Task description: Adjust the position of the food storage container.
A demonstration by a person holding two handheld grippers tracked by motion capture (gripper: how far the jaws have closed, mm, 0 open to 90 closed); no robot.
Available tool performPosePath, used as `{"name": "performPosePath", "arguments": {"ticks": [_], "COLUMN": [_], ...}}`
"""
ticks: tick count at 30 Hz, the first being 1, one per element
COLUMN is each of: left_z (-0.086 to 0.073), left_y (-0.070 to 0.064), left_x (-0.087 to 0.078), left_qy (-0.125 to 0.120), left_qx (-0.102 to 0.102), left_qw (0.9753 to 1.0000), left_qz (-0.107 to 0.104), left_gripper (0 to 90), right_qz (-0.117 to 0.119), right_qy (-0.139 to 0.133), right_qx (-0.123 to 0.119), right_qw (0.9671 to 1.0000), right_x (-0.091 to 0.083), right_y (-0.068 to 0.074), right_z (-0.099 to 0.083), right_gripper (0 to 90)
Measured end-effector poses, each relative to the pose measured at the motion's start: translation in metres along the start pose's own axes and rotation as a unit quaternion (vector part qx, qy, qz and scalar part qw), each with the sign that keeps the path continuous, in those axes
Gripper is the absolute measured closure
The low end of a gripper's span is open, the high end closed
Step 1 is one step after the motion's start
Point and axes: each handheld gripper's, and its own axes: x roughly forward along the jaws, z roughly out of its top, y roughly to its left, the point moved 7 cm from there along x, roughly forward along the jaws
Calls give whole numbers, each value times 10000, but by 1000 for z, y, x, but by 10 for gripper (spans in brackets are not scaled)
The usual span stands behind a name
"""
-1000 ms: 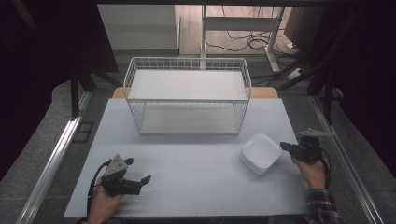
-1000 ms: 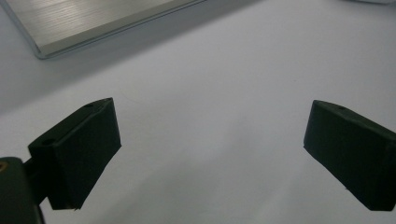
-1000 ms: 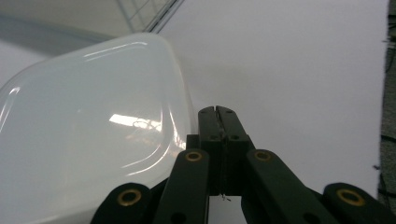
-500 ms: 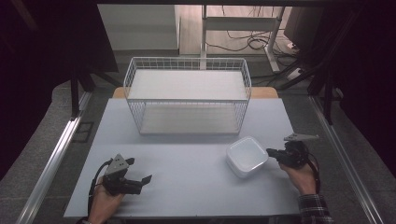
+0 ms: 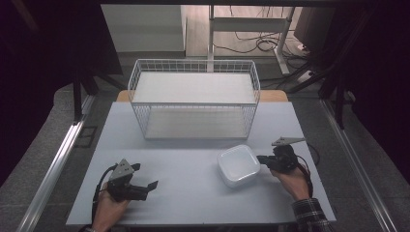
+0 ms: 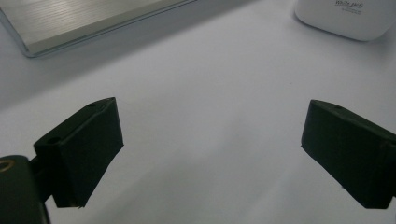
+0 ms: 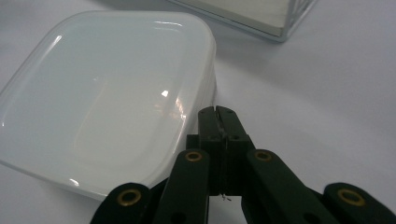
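A white square dish [image 5: 238, 166] with rounded corners sits on the pale table [image 5: 193, 203], right of the middle. My right gripper [image 5: 260, 158] is shut, and its tips rest against the dish's right rim. In the right gripper view the joined jaws [image 7: 217, 112] touch the side of the dish [image 7: 107, 93] with nothing between them. My left gripper [image 5: 152, 185] lies low at the front left, open and empty. The left gripper view has its jaws [image 6: 210, 140] wide apart over bare table, with the dish [image 6: 345, 16] far off at the top right.
A white wire basket [image 5: 193, 96] with a flat white floor stands at the back middle of the table; its corner [image 7: 261, 18] is close behind the dish. Dark floor, table legs and cables lie beyond the table edges.
The right gripper has travelled left, and the dish has slid left with it toward the table's middle. The left gripper has stayed put.
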Motion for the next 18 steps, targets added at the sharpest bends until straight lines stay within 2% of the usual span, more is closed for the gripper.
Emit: {"name": "performPosePath", "arguments": {"ticks": [2, 3, 4, 5, 8, 10, 11, 16, 18], "left_z": [1, 1, 1, 1, 2, 3, 3, 2, 3], "left_y": [-1, -1, -2, -2, -3, -3, -3, -5, -6], "left_x": [1, 1, 1, 1, 1, 1, 1, 2, 1], "left_qy": [13, 18, 20, 24, 33, 32, 38, 94, 36], "left_qx": [11, 5, -14, -21, 6, 1, -15, 66, 42], "left_qw": [10000, 10000, 10000, 10000, 10000, 10000, 10000, 9999, 9999], "left_qz": [-12, -26, -46, -71, -68, -58, -59, -49, -130], "left_gripper": [53, 55, 55, 54, 53, 52, 52, 44, 44], "right_qz": [102, 165, 165, 220, 302, 434, 434, 629, 667], "right_qy": [15, 23, 23, 38, 53, 89, 89, 213, 269], "right_qx": [-37, -71, -71, -131, -158, -250, -250, -517, -603], "right_qw": [9999, 9998, 9998, 9997, 9994, 9987, 9987, 9965, 9956], "right_x": [3, 6, 6, 9, 11, 15, 15, 25, 29], "right_y": [6, 14, 14, 22, 30, 44, 44, 72, 81], "right_z": [1, 2, 2, 2, 2, 2, 2, 1, 0], "right_gripper": [891, 891, 891, 891, 891, 891, 891, 890, 890]}}
